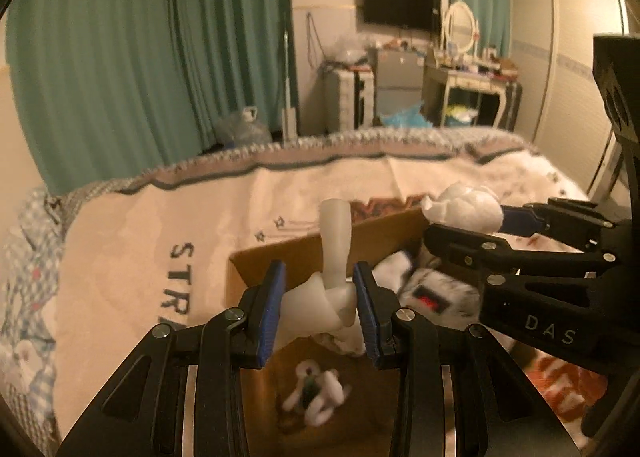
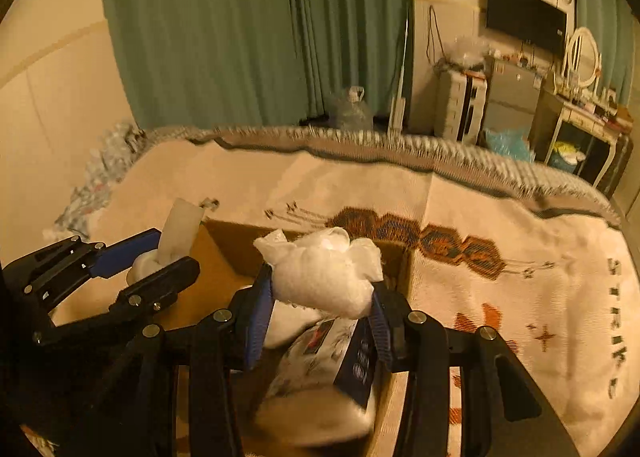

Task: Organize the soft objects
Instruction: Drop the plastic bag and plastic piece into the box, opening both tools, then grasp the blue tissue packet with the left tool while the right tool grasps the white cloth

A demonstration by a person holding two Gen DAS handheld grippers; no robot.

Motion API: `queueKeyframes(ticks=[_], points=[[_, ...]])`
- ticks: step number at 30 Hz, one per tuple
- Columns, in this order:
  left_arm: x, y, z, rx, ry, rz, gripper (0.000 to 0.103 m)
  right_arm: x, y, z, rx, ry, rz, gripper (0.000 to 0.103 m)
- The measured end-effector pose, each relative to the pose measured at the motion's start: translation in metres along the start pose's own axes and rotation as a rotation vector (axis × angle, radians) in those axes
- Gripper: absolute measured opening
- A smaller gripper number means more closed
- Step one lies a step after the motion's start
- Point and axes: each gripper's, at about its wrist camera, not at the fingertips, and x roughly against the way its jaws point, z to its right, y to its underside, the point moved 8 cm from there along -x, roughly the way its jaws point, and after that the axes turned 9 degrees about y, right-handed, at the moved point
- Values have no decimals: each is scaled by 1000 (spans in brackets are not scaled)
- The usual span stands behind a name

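Left wrist: left tongs [image 1: 320, 307] grip pale toy [image 1: 334, 257] above box [image 1: 296, 253].

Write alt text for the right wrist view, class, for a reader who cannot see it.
The right gripper clamps a crumpled white plastic bag above an open brown cardboard box on a cream patterned blanket. At left, the left gripper holds a pale rubbery tube-shaped toy over the same box.

In the left wrist view, a small white toy [image 1: 314, 391] on the floor of the cardboard box [image 1: 280, 257] is too blurred to identify, and the right gripper [image 1: 456, 225] hides the box's right side. The printed word on the blanket [image 1: 180, 277] is cut off behind the left gripper's fingers [image 1: 272, 309]. In the right wrist view, the white package [image 2: 320, 369] in the box is partly hidden and its label unreadable.
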Motion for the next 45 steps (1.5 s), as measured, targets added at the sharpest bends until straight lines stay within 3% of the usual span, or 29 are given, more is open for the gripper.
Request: queueKeyframes(ticks=[5,7,12,15,24,26,28,30,34,39,42,45], points=[[-33,13,-4,4,10,-56,35,-32,10,9,-21,-1,-32,46],[-38,16,-5,13,11,-67,37,-34,12,14,-39,0,-27,57],[-34,19,-7,34,11,-88,38,-19,9,24,-73,3,-7,67],[-19,13,-9,39,-17,-66,55,5,4,27,-86,18,26,72],[101,-29,5,7,-51,101,59,137,-16,24,-54,86,150,77],[147,-39,10,-9,-62,171,81,175,-18,21,-46,103,186,79],[179,-45,11,-11,-89,233,89,211,-17,19,-40,119,217,86],[218,-47,14,-20,-92,279,90,242,-13,16,-44,122,237,90],[261,-37,17,-45,-116,303,91,290,3,11,-63,118,256,101],[285,-1,18,-69,-137,291,92,315,36,-1,-41,124,256,103],[277,31,17,-65,-118,247,92,309,66,-11,-32,110,236,103],[256,65,10,-46,-121,144,92,291,97,-22,-29,91,202,103]])
